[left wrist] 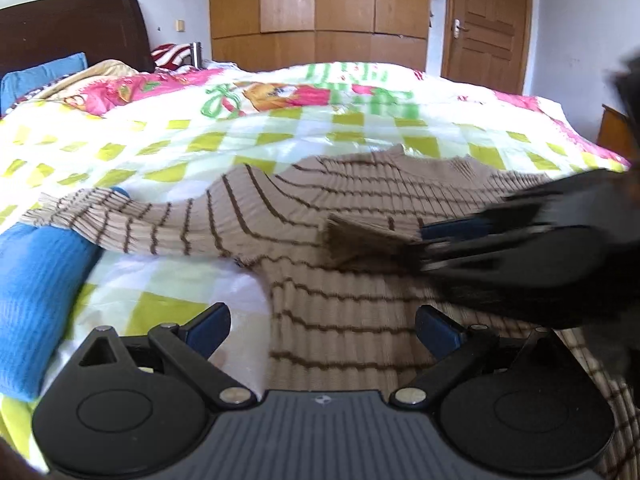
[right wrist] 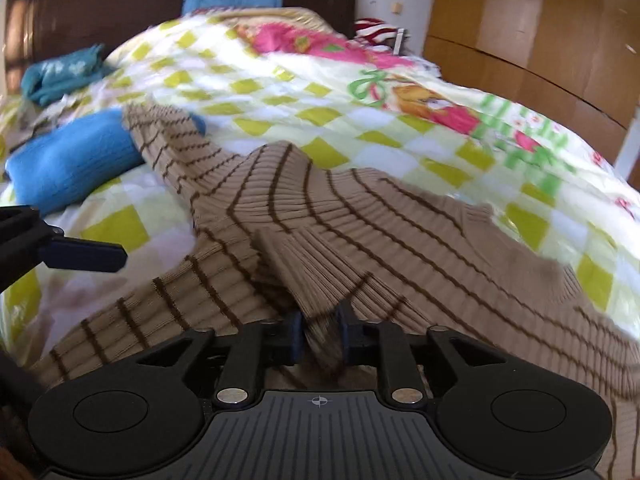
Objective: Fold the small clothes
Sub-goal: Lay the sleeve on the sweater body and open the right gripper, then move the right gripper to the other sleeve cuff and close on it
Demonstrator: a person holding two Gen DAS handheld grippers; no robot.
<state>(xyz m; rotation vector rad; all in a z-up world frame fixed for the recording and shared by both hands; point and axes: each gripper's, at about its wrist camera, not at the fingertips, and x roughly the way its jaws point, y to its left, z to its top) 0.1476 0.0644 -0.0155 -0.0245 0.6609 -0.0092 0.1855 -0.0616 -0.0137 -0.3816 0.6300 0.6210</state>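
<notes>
Striped sweater [left wrist: 288,216]: lay spread on bed quilt [left wrist: 168,140], body unfolded. Right gripper [right wrist: 319,330]: fingers pinched sleeve cuff, carried across chest. Left gripper [left wrist: 322,326]: fingers released, empty. Blue folded garment [left wrist: 36,280] at 9 o'clock. Remaining: most folds.

The tan ribbed knit sweater with dark stripes [left wrist: 320,216] lies spread on the checked, cartoon-printed quilt [left wrist: 168,140] covering the bed. Its far sleeve rests on the folded blue knit garment [left wrist: 36,280] to the left. Behind the quilt stands the dark wooden headboard [left wrist: 76,28]; to its right, the wooden wardrobe [left wrist: 316,12], then the wooden door [left wrist: 484,24].
</notes>
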